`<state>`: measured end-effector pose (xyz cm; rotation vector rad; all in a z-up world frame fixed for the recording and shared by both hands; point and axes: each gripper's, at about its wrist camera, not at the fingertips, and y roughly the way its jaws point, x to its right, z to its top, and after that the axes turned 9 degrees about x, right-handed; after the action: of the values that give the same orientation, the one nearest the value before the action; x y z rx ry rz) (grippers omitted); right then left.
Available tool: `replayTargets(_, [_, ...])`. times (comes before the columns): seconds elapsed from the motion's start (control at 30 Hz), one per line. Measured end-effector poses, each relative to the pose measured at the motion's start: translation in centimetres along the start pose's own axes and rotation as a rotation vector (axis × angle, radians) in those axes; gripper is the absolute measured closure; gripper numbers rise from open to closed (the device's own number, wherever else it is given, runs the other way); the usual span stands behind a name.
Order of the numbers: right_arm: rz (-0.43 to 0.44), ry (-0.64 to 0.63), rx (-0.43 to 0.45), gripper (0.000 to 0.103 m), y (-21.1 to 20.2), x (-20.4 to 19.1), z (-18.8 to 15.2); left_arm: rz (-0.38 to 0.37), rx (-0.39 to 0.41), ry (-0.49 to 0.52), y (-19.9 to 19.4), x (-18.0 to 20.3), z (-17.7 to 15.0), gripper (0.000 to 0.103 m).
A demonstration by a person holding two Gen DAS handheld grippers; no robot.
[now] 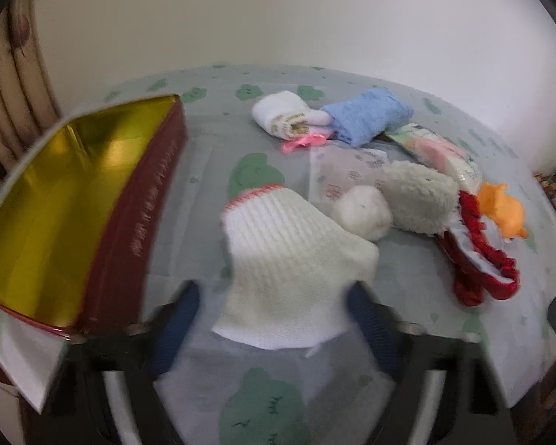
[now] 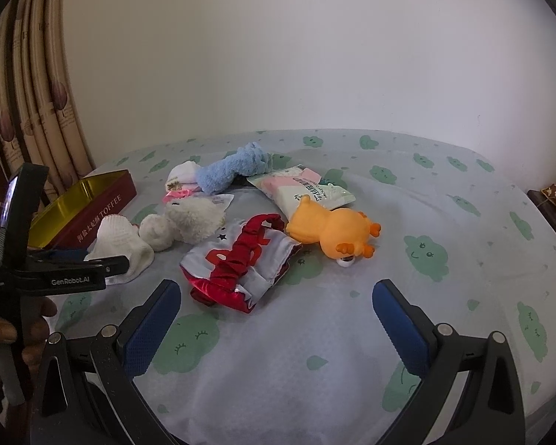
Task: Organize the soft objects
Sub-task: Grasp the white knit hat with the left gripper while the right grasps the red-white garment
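Here the left gripper [image 1: 274, 296] has its blue pads [image 1: 363, 307] on either side of a white knit glove [image 1: 293, 259] with a red-edged cuff; the jaws are partly closed, the right pad touching the glove's edge, while the left pad's contact is too blurred to tell. In the right wrist view the same gripper [image 2: 109, 265] reaches in from the left with the glove [image 2: 124, 244] at its tips, a hand [image 2: 3, 328] behind it. The glove lies on the bed sheet [image 2: 352, 333], just beside an open red tin [image 1: 74, 200] with a gold inside. Touching the glove's far side is a fluffy white toy [image 1: 400, 200]. Beyond lie a white sock [image 1: 281, 115] and a blue fuzzy cloth [image 1: 367, 115], with a packet [image 2: 307, 189] beside them. Near the right gripper [image 2: 278, 319] rest a red-trimmed cloth [image 2: 244, 263] and an orange toy [image 2: 330, 230]. The right jaws stand wide apart over bare sheet, holding and touching nothing.
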<state>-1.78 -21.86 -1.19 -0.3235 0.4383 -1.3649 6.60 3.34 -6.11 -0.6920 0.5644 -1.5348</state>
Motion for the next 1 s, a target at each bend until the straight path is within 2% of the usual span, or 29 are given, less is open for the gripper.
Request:
replayTargets(0.03, [0.000,0.002,-0.001,0.000,0.0,0.0,0.0,-0.050,-0.010,-0.029,0.1,-0.2,0.0,0.057])
replayTargets(0.1, [-0.002,0.004,-0.005,0.000,0.1,0.0,0.0,-0.050,0.002,-0.023,-0.2,-0.1,0.0,0.075])
replayTargets(0.17, [-0.002,0.006,-0.008,0.000,0.2,0.0,0.1,-0.035,0.017,0.009,-0.6,0.5,0.0,0.078])
replayTargets(0.33, [0.007,-0.003,0.004,0.000,0.1,0.5,0.5,-0.050,0.049,-0.016,-2.7,0.6,-0.1,0.079])
replayTargets(0.47, [0.037,0.004,-0.025,0.000,0.5,0.7,0.9,-0.079,0.084,-0.036,-5.3,0.3,-0.2,0.079])
replayTargets(0.6, [0.106,0.026,-0.073,0.000,1.1,0.1,1.3,-0.105,0.112,-0.056,-7.4,0.0,-0.1,0.079])
replayTargets(0.77, [0.166,-0.018,-0.117,0.000,2.5,-2.4,2.2,-0.135,0.130,-0.072,-9.0,-0.3,0.0,0.078])
replayTargets(0.87, [0.147,0.001,-0.145,0.000,3.6,-3.0,2.8,-0.141,0.138,-0.086,-9.7,-0.8,0.0,0.078])
replayTargets(0.97, [0.080,-0.030,-0.179,0.002,5.2,-3.9,3.1,-0.149,0.145,-0.107,-10.3,-1.6,0.2,0.078])
replayTargets(1.0, [0.071,-0.042,-0.199,0.007,5.9,-4.2,3.1,-0.147,0.147,-0.110,-10.4,-1.7,0.2,0.078])
